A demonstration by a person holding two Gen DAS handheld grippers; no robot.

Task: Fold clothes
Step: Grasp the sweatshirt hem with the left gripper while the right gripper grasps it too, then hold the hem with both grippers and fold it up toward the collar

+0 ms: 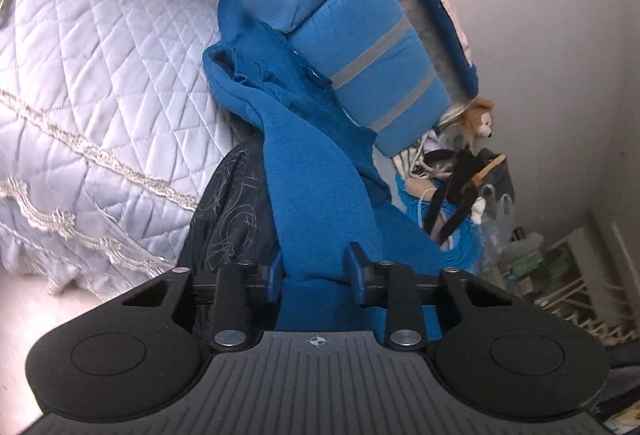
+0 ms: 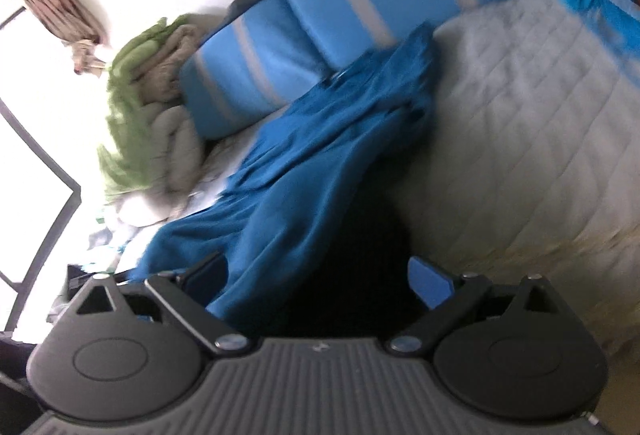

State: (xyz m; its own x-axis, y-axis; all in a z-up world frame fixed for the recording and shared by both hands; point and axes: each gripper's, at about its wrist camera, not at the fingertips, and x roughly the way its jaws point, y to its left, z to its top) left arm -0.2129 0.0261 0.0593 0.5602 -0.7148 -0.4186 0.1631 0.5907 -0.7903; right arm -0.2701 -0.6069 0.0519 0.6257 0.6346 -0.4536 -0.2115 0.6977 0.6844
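Note:
A teal blue knit garment (image 1: 304, 163) trails from the striped pillows on the bed down into my left gripper (image 1: 316, 271), which is shut on a bunched strip of it. In the right wrist view the same blue garment (image 2: 320, 147) lies stretched over the bed toward the camera, blurred by motion. My right gripper (image 2: 316, 281) stands open with its fingers wide apart. The cloth's lower edge hangs beside the left fingertip (image 2: 204, 275) and partly in the gap. A dark shadowed area fills the rest of that gap.
A pale quilted bedspread (image 1: 100, 75) covers the bed. Blue pillows with grey stripes (image 1: 372, 47) lie along it. A dark patterned garment (image 1: 228, 211) sits under the blue one. A stuffed toy (image 1: 478, 117) and clutter sit by the wall. A green and beige blanket (image 2: 152, 95) is heaped near the window.

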